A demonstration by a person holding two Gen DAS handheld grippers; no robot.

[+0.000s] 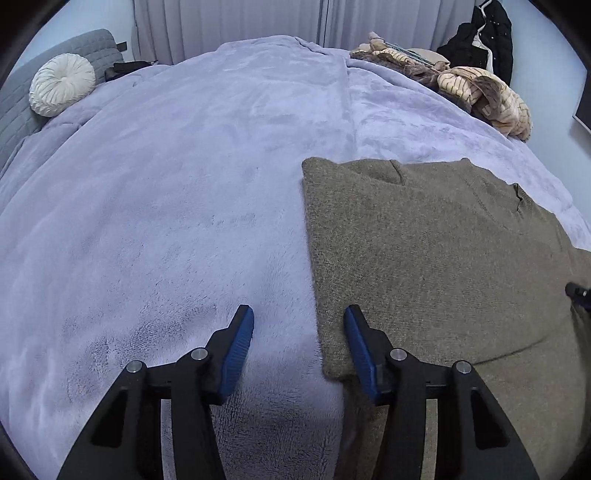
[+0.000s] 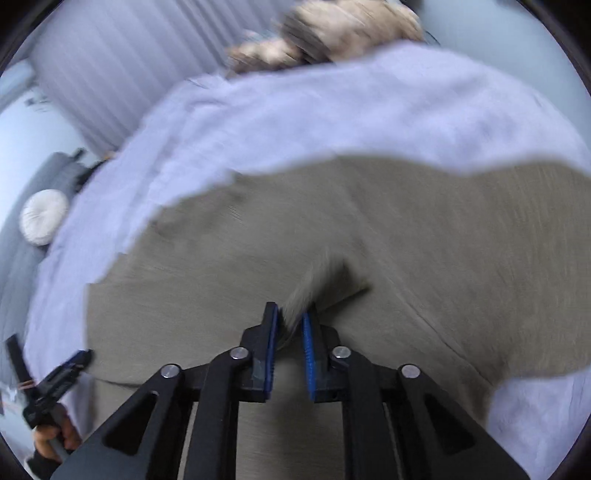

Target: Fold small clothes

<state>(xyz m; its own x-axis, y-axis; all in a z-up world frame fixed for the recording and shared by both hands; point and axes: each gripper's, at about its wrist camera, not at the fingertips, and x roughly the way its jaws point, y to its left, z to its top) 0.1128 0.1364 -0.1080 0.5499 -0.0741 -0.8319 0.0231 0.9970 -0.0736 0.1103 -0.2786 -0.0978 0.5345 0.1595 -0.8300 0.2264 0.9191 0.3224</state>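
An olive-brown knitted sweater (image 1: pixel 424 258) lies flat on the lavender blanket (image 1: pixel 166 184), folded to a straight left edge. My left gripper (image 1: pixel 299 325) hovers over that edge near its front corner. Its jaws stand apart, one finger over the blanket, the other over the knit, and the pads press on nothing. In the blurred right wrist view my right gripper (image 2: pixel 291 312) is nearly closed on a raised ridge of the sweater (image 2: pixel 424 229), pinched between its blue pads (image 2: pixel 308 343). The left gripper (image 2: pixel 59 380) and a hand (image 2: pixel 51 441) show at the lower left there.
A pile of beige striped clothes (image 1: pixel 480 92) lies at the bed's far right, with dark garments (image 1: pixel 484 40) hanging behind it. A round white cushion (image 1: pixel 61 85) leans on the grey headboard (image 1: pixel 22 107) at the far left. Pale curtains (image 1: pixel 240 26) hang behind the bed.
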